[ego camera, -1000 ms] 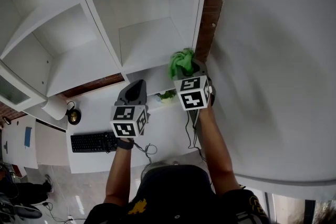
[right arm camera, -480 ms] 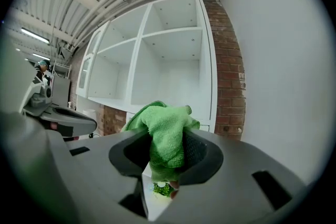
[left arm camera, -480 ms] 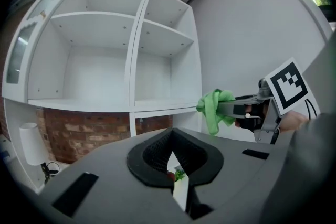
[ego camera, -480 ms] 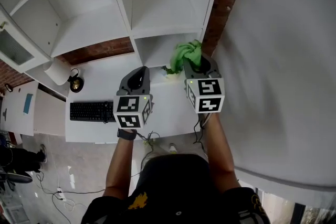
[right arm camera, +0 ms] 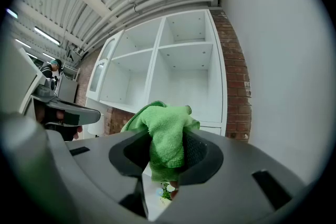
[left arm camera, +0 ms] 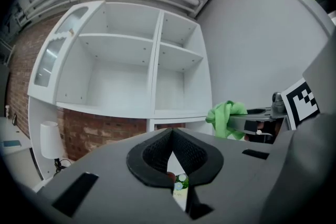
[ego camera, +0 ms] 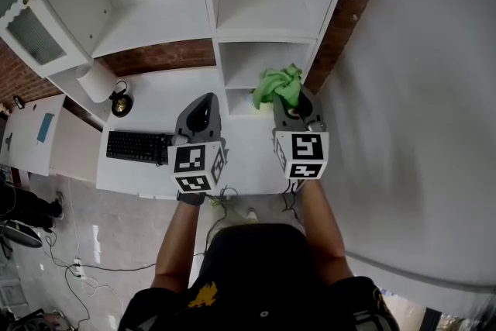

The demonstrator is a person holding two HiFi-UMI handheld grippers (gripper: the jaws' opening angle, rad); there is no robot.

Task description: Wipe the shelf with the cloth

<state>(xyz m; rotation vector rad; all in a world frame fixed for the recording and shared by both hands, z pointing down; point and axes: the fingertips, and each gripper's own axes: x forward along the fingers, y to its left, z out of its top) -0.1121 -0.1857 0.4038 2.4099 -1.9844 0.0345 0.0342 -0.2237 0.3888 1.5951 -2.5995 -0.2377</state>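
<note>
At the left of the head view a black keyboard lies on the white desk, no part of this job. My left gripper hangs over the desk with its ribbed black pads pressed together on nothing. Ahead stands the white shelf unit, its boards flat, smooth and matte, square compartments backed by rough red brick. To the right, my right gripper is clamped on the green cloth, a soft, nubby microfibre bunched into loose folds that spill above the jaws. The cloth sits near the low compartment but is not touching any board, so I judge the wiping not yet begun: the grip is done, and every shelf surface is left.
</note>
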